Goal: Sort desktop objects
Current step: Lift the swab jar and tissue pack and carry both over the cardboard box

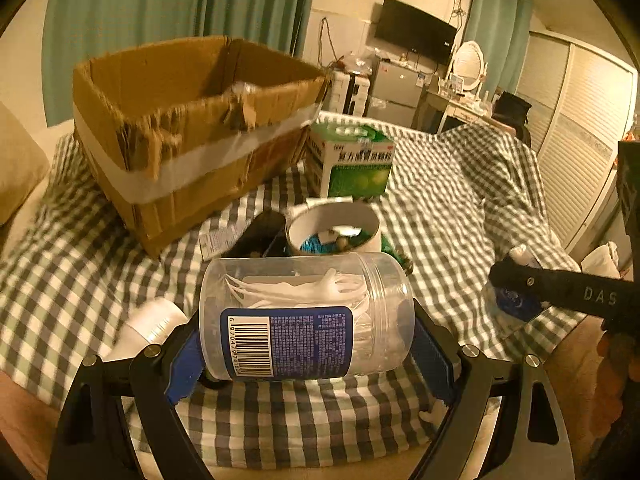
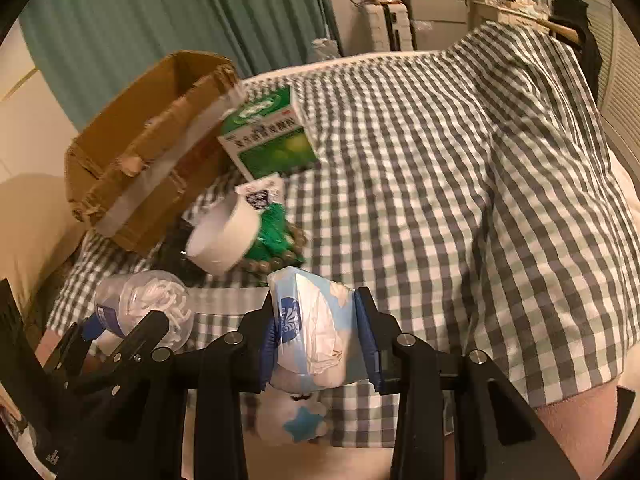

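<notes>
Clear plastic jar (image 1: 306,316) of white floss picks, lying on its side, clamped between the blue pads (image 1: 185,364) of the left gripper (image 1: 308,352) over the checked cloth (image 1: 460,184). Barcode label faces the camera. At 12 o'clock from the jar: white tape roll (image 1: 334,226), then green medicine box (image 1: 348,160) standing upright. At 11 o'clock: torn cardboard box (image 1: 192,128), open-topped, banded with pale tape. A white bottle (image 1: 150,326) lies just beside the jar at 9 o'clock.

Right gripper (image 2: 316,340) closed on a pale blue tissue pack (image 2: 312,328), squeezed between its pads. From its camera, the jar sits at 9 o'clock, the tape roll at 11, green beads (image 2: 276,240) touching the roll.
</notes>
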`<state>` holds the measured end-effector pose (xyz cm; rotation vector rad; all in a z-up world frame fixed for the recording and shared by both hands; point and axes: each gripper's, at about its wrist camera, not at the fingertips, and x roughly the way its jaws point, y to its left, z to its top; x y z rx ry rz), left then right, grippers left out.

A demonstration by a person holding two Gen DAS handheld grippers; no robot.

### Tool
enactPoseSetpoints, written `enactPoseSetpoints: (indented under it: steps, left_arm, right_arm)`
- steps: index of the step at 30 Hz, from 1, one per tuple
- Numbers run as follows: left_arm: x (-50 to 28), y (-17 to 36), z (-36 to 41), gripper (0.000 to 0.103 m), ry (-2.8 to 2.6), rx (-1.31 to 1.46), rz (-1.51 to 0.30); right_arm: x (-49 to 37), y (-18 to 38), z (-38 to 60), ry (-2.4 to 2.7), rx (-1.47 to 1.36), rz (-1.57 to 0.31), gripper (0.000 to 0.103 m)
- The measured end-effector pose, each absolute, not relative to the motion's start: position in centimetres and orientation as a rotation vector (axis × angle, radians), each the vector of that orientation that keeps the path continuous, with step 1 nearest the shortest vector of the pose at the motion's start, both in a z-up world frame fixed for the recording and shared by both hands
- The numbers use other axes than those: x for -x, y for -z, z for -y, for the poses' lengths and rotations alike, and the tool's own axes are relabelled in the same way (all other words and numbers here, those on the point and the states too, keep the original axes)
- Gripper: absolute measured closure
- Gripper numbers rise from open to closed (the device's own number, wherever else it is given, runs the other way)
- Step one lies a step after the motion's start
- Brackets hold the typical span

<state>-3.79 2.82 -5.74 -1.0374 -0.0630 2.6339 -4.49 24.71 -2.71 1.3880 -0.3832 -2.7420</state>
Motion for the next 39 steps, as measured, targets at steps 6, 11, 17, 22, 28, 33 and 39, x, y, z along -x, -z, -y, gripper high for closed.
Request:
enactPoseSetpoints:
  steps: [6,11,17,22,28,33,39]
  left_arm:
    - [3.3,2.9,-2.6,0.013,-2.673,0.969,0.045]
    - [3.2,1.2,-2.0,0.013,-2.709,0.947,0.04]
    - [3.4,-1.1,-0.7,0.013,-2.753,0.914,0.055]
    - [3.7,-3.6,0.7,0.013,-2.788,0.88,0.091]
    - [4.6,-6.6,2.7,0.013,-2.833,0.821,0.121]
    - [6.1,-7.8,4.2,0.013,-2.857,0.817,0.134]
    - [8.6,-9.1,6.1,0.013,-2.891,0.795,0.139]
  right_arm:
    - [4.1,0.8,-23.4,2.727,-1.316,0.356,0.068]
    - [3.7,-1.0,-22.2,2.717,-1.265,0.321,0.068]
    - [3.4,-3.1,-20.9,2.71,-1.204,0.287,0.068]
    - [3.7,-5.1,-19.5,2.689,-1.152,0.267,0.068]
    - [4.9,-7.7,-18.1,2.664,-1.082,0.242,0.068]
    - [6.8,-9.5,-16.7,2.617,-1.038,0.247,0.068]
    - [9.9,-11.7,-14.4,2.571,-0.977,0.253,0.068]
